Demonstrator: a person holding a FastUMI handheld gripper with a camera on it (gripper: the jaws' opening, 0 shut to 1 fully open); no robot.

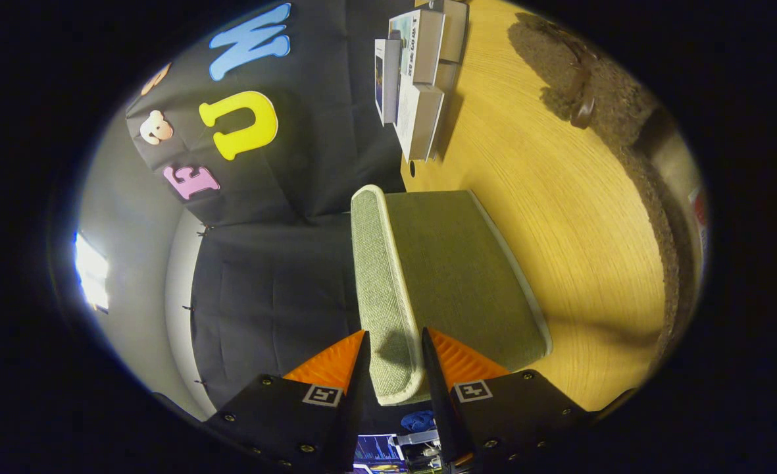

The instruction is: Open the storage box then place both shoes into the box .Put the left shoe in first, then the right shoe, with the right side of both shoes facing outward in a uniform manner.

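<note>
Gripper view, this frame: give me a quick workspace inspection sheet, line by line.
Surface: wooden table top, bare beside the box.
Job's things: green fabric storage box; its lid edge lies between the fingers. Shoes: nothing seen.
Clutter: stack of small cartons beyond the box.
Gripper: fingers straddle the lid edge; whether they press on it is unclear.
Cables: nothing seen.
Surroundings: black cloth wall; brown carpet past the table.
</note>
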